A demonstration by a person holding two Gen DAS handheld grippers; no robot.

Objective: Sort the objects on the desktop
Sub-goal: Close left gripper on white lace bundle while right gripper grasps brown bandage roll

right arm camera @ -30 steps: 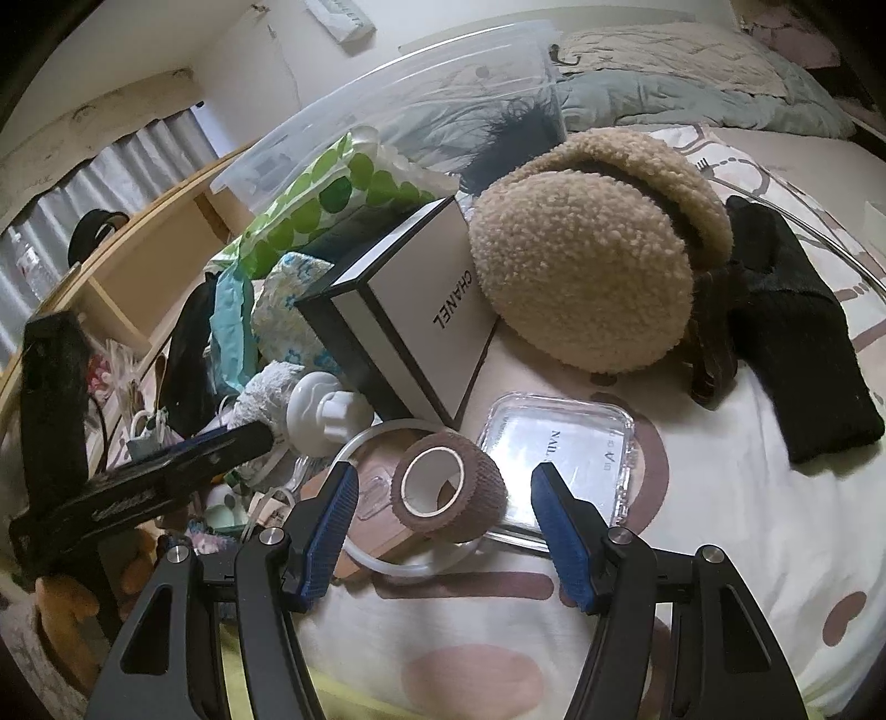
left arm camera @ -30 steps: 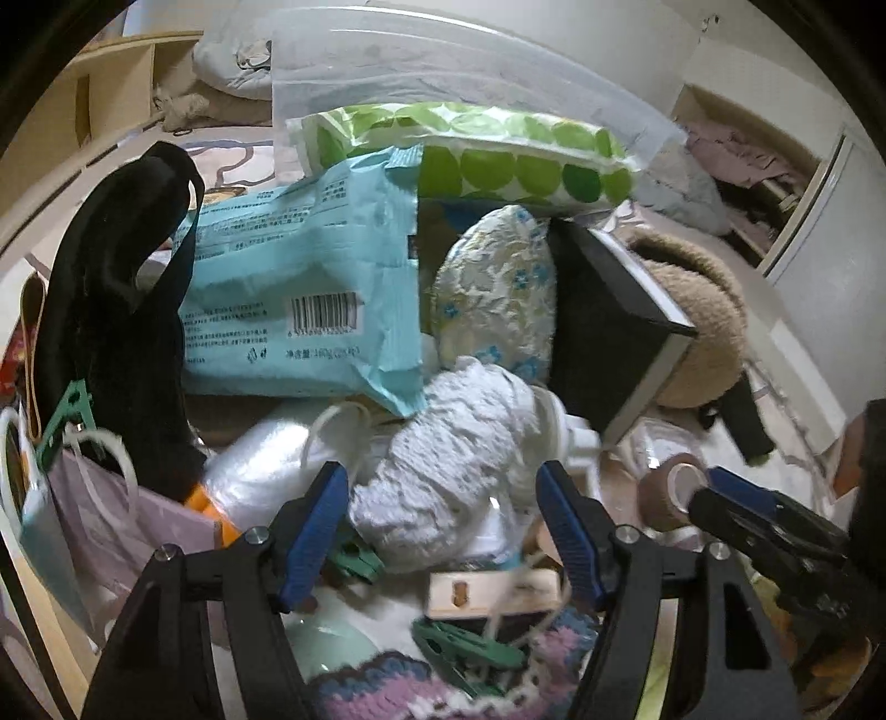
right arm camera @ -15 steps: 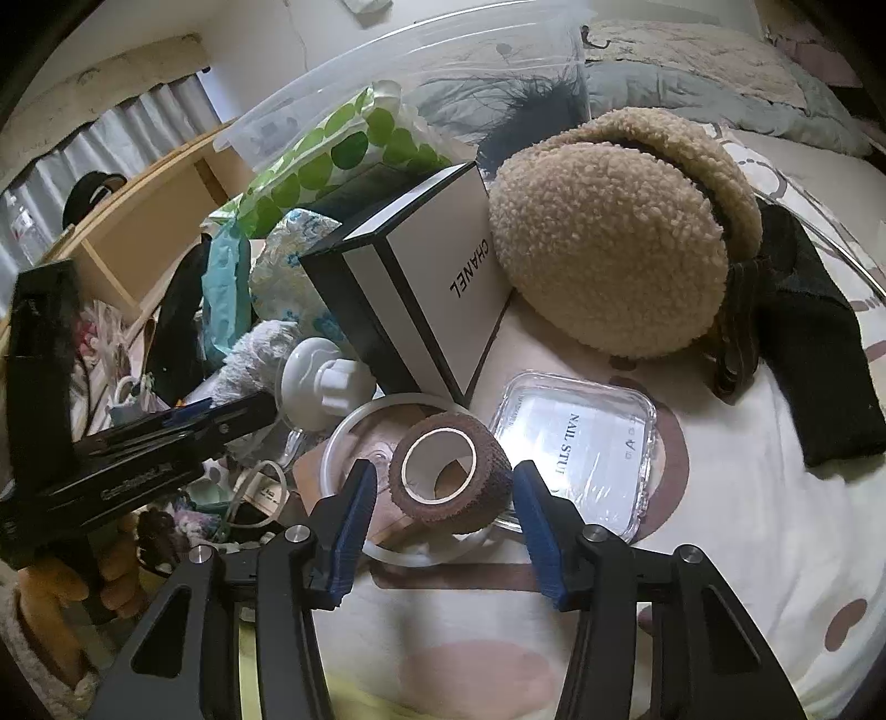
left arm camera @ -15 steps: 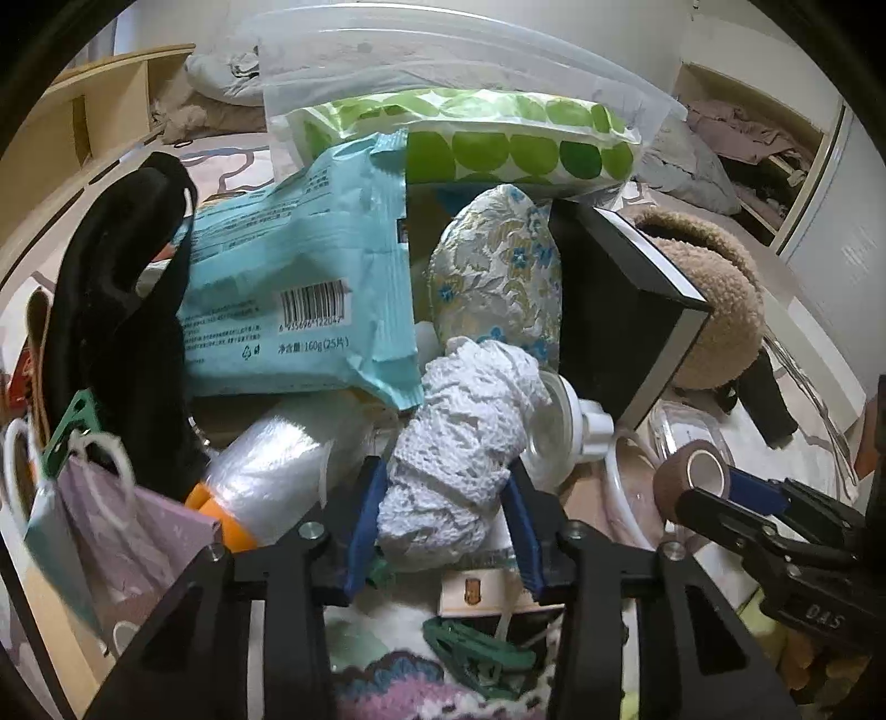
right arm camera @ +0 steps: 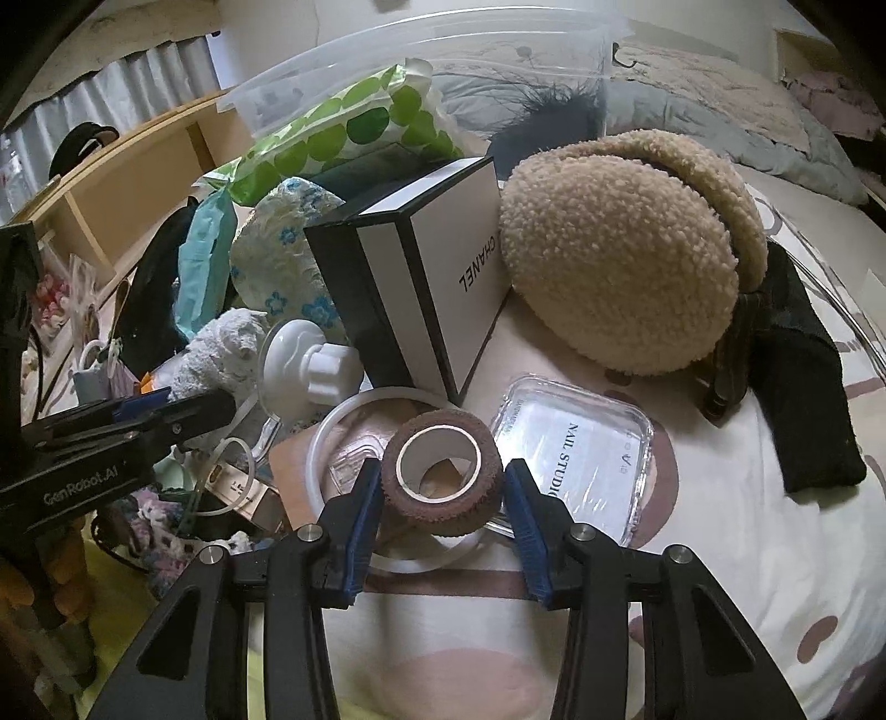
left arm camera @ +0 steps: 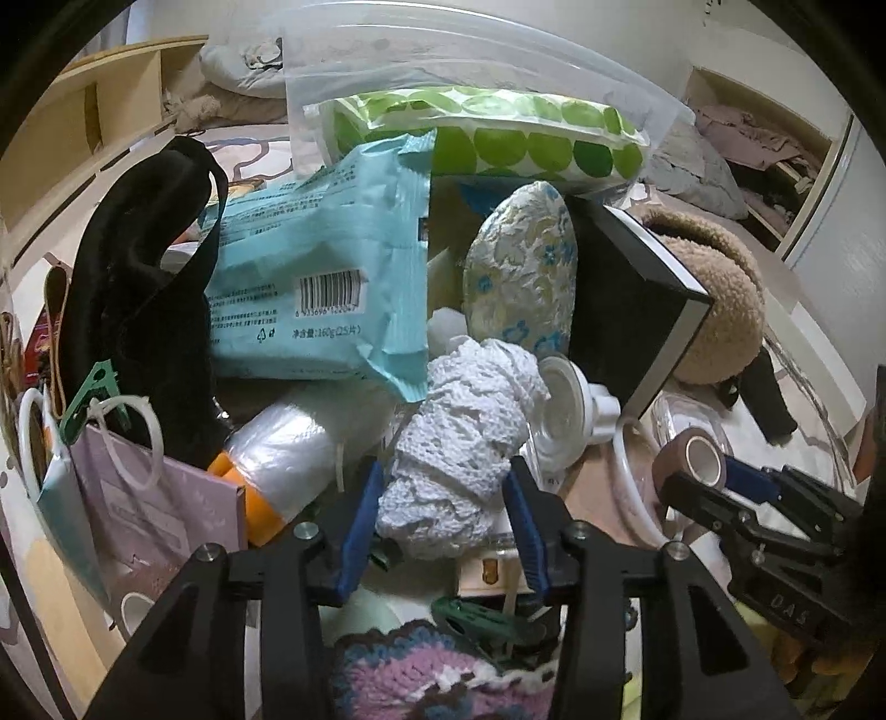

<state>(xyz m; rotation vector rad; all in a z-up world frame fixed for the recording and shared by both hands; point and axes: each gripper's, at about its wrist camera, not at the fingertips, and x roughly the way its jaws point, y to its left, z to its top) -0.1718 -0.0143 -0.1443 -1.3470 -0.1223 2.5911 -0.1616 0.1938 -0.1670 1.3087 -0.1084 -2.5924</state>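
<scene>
My left gripper (left arm camera: 443,531) is shut on a white lace cloth bundle (left arm camera: 459,437) that lies in a heap of clutter. The bundle also shows in the right wrist view (right arm camera: 221,349), with the left gripper (right arm camera: 133,426) at the left. My right gripper (right arm camera: 443,515) is shut on a brown roll of bandage tape (right arm camera: 443,471), which rests on a white ring (right arm camera: 354,421). The roll also shows in the left wrist view (left arm camera: 689,462), held by the right gripper (left arm camera: 714,487).
A black and white Chanel box (right arm camera: 432,277), a fleece hat (right arm camera: 626,249), a clear nail case (right arm camera: 576,465), a black sock (right arm camera: 803,376), a white suction knob (right arm camera: 304,365), a teal wipes pack (left arm camera: 315,288), a green dotted pack (left arm camera: 498,133) and a clear bin (left arm camera: 421,50) crowd the bedsheet.
Both grippers have closed from wide open. The left one has shut on the lace bundle, the right one on the brown roll. Both moved slightly forward.
</scene>
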